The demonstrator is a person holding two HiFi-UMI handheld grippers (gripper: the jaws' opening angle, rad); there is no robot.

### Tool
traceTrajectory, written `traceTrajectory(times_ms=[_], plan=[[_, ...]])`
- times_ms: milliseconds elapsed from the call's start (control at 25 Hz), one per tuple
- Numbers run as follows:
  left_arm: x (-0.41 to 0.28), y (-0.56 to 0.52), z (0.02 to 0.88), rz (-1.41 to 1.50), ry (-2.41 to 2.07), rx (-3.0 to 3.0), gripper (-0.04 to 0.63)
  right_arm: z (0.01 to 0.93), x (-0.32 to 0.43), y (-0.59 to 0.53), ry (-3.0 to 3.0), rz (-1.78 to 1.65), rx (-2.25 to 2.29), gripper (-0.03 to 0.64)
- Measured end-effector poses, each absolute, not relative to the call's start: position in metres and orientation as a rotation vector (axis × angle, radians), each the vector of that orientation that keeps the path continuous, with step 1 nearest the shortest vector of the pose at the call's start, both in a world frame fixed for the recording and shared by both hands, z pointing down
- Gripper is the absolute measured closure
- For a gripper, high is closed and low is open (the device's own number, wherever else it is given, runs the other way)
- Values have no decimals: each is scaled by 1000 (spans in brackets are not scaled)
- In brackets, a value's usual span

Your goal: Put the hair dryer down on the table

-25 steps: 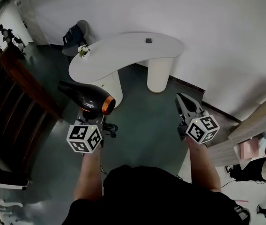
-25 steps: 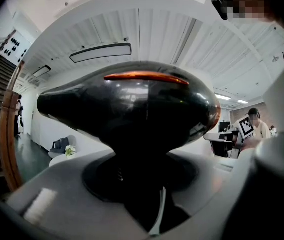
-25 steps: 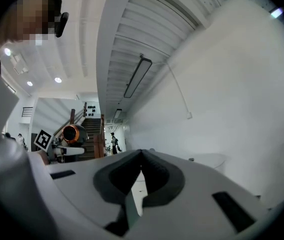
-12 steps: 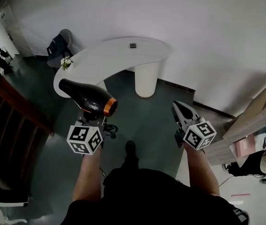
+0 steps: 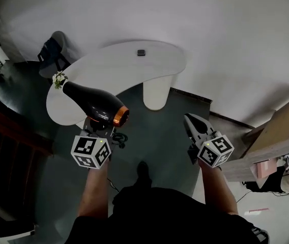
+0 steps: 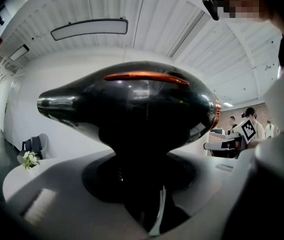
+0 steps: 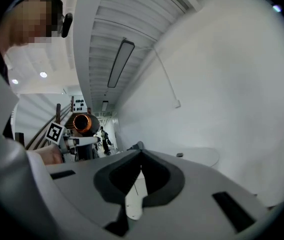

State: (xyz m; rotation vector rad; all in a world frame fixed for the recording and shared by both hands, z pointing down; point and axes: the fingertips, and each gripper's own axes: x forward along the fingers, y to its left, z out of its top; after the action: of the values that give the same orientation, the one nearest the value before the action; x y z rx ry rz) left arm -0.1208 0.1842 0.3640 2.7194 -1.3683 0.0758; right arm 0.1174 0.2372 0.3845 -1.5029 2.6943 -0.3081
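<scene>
A glossy black hair dryer (image 5: 96, 105) with an orange ring at its rear is held by its handle in my left gripper (image 5: 99, 128). The dryer lies level in the air, its nozzle pointing left over the near edge of the white curved table (image 5: 124, 65). In the left gripper view the hair dryer (image 6: 132, 109) fills the middle, its handle clamped in the left gripper (image 6: 132, 189). My right gripper (image 5: 191, 123) hangs over the floor to the right, jaws together and empty. In its own view the right gripper (image 7: 141, 156) points towards the table (image 7: 202, 156).
A small dark object (image 5: 141, 52) lies on the tabletop, and a little bunch of flowers (image 5: 59, 79) stands at its left end. A chair (image 5: 53, 50) with dark clothing is behind it. Wooden boards (image 5: 277, 131) lean at the right. Dark floor lies below.
The table has drawn nearer and the dryer's nozzle now overlaps its near edge. Both grippers keep their pose and grip.
</scene>
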Motion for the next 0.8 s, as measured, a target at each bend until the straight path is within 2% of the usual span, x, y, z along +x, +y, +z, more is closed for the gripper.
traceTrajectory(times_ms=[240,800], plan=[[-127,83,360,74,-1328,2754,419,379,101,141,2689,-305,-1515,611],[-137,-44,350,72,-1362,2773,417,379,111,15,2650,-307,-1540,611]])
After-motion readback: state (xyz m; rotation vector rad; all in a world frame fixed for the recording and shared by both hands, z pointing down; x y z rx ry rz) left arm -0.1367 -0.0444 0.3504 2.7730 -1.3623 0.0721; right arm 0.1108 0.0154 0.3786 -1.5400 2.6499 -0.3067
